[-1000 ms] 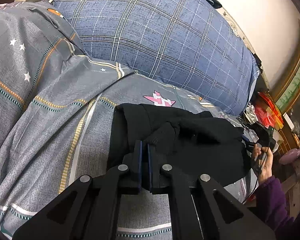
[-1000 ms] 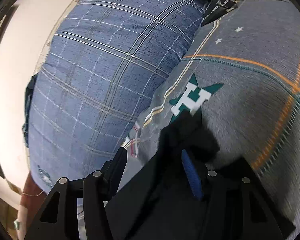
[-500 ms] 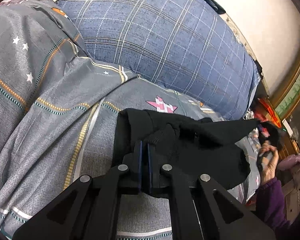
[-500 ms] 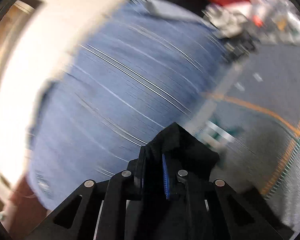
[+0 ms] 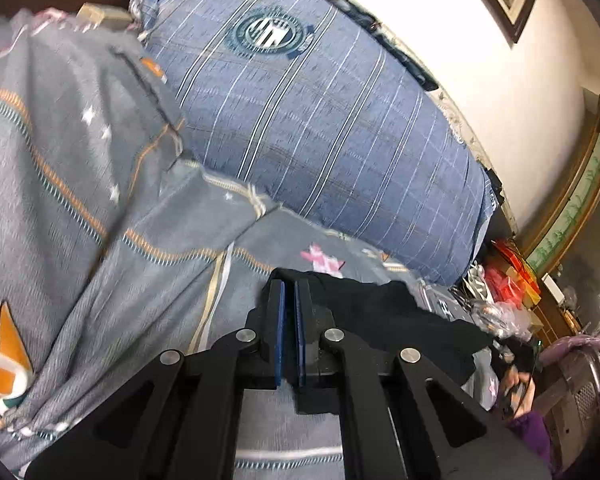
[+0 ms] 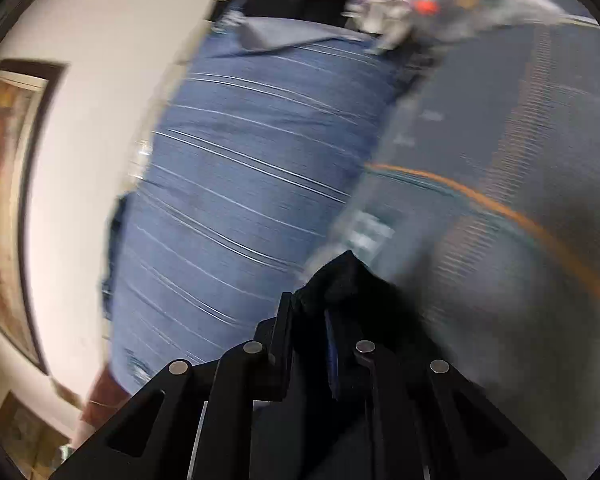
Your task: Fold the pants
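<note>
The black pants [image 5: 396,320] hang stretched between my two grippers above the grey patterned bedspread [image 5: 100,240]. My left gripper [image 5: 290,286] is shut on one edge of the pants; the fabric runs off to the right toward the other hand. In the right wrist view my right gripper [image 6: 308,304] is shut on a bunched corner of the pants [image 6: 340,276], lifted off the bed. That view is motion-blurred.
A big blue plaid pillow [image 5: 320,128] lies along the far side of the bed against the white wall; it also shows in the right wrist view [image 6: 240,200]. Red bags and clutter [image 5: 508,276] sit by the bed's right end. A framed picture [image 6: 8,200] hangs on the wall.
My right gripper closed on the pants corner and lifted it. Both grippers have risen, pulling the pants up and taut off the bedspread.
</note>
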### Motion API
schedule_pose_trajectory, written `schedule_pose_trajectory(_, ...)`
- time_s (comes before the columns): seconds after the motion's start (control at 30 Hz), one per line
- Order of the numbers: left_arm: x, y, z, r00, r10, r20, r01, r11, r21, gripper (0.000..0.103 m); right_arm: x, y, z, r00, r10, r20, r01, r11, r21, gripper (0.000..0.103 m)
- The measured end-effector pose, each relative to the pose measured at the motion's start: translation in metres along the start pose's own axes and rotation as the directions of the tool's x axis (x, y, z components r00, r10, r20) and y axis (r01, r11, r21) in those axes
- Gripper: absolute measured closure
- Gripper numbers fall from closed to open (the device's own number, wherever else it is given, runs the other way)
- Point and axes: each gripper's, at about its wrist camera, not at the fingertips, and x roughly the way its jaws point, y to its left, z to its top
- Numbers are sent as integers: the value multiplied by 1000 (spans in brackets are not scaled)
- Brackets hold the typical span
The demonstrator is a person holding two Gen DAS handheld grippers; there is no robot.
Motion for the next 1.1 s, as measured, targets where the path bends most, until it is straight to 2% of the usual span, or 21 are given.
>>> schedule_pose_trajectory(0.07, 7, 6, -3, 999, -18, -47, 16, 999, -33, 100, -23, -21, -8, 998, -57, -9, 57, 998, 40, 90)
schedule_pose_trajectory(0.13, 20, 5, -6, 994, -26, -104, 20, 998, -54, 100, -41, -40, -12, 999, -48, -1, 48, 992, 114, 90)
schedule_pose_trajectory(0.2, 30, -4, -11, 987, -72, -144, 64, 996, -59, 100, -44, -49, -15, 998, -65, -9, 66, 988, 137, 90)
schedule_pose_trajectory(0.27, 39, -19, -18, 980, -93, -177, 90, 996, -24, 100, -38, -48, -20, 991, -123, -46, 127, 985, 113, 86)
schedule_pose_trajectory(0.3, 44, -31, -24, 977, -73, -199, 79, 997, 21, 97, -34, -43, -20, 984, -167, -57, 172, 981, 94, 85)
schedule_pose_trajectory(0.33, 48, -39, -28, 976, -52, -213, 64, 997, 51, 93, -31, -40, -21, 973, -220, -66, 225, 971, 78, 78)
schedule_pose_trajectory(0.37, 52, -45, -32, 974, -35, -225, 52, 996, 73, 79, -30, -37, -21, 966, -250, -71, 255, 964, 77, 71)
schedule_pose_trajectory(0.4, 55, -49, -35, 973, -24, -229, 44, 996, 82, 58, -31, -37, -21, 966, -249, -68, 254, 963, 93, 59)
schedule_pose_trajectory(0.43, 58, -52, -39, 974, -14, -228, 33, 996, 79, 48, -33, -36, -21, 972, -227, -56, 232, 967, 106, 53)
schedule_pose_trajectory(0.47, 61, -54, -40, 973, -9, -230, 27, 997, 75, 43, -37, -36, -21, 979, -201, -39, 204, 973, 109, 52)
schedule_pose_trajectory(0.63, 75, -58, -48, 957, 15, -290, 12, 996, 89, 42, -36, -24, -24, 972, -228, -56, 231, 972, 45, 52)
schedule_pose_trajectory(0.83, 89, -61, -49, 955, 56, -293, -26, 994, 106, 42, -35, -28, -26, 975, -209, -73, 214, 975, 67, 52)
schedule_pose_trajectory(0.87, 90, -62, -49, 954, 62, -293, -30, 993, 113, 44, -33, -27, -26, 974, -213, -75, 218, 974, 68, 52)
schedule_pose_trajectory(1.0, 93, -66, -49, 954, 100, -283, -51, 983, 175, 61, -31, -22, -26, 975, -212, -71, 216, 975, 58, 52)
schedule_pose_trajectory(1.1, 97, -63, -48, 950, 84, -301, -38, 987, 157, 66, -30, -20, -27, 975, -210, -73, 215, 975, 56, 52)
